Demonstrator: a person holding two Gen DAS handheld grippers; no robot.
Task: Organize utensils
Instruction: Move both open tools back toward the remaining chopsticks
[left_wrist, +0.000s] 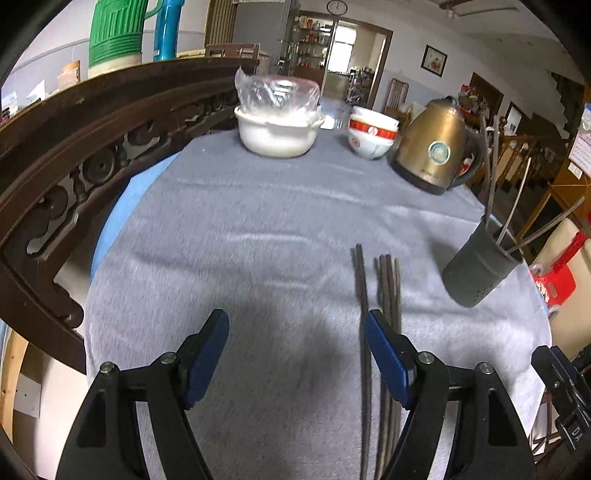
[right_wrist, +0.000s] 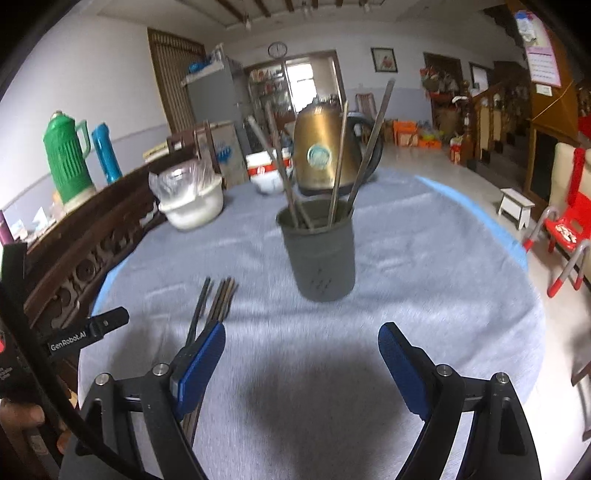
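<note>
Grey cloth covers the round table (left_wrist: 258, 221), on which everything for the job is laid out. Toward the far edge a white pot (left_wrist: 277, 133) w/ a plastic bag on top, stacked bowls (left_wrist: 371, 136) and a gold kettle (left_wrist: 432, 147) are seen; none of these needs touching.

Nearer, on the right side, the dark holder cup (right_wrist: 319, 254) stands upright, w/ several chopsticks already leaning in it. Loose chopsticks (left_wrist: 384, 284) lie flat in a bundle on the cloth, well apart from the cup, tips pointing away.

Left claw (left_wrist: 297, 332) is spread wide and empty; its right finger sits over the bundle, so it is judged off-centre. Right claw (right_wrist: 301, 347) is likewise wide and empty, w/ the bundle under its left finger.

Step in hand, as judged: picking up loose sticks for the cup. It would be done best if one claw were shifted sideways until the sticks lie between both pads, approx. mid-length, then lowered to the cloth before closing. Thin sticks roll easily, so a firm, square pinch is advised. The cup should be entered from above, tips down, w/o knocking the leaning sticks.
</note>
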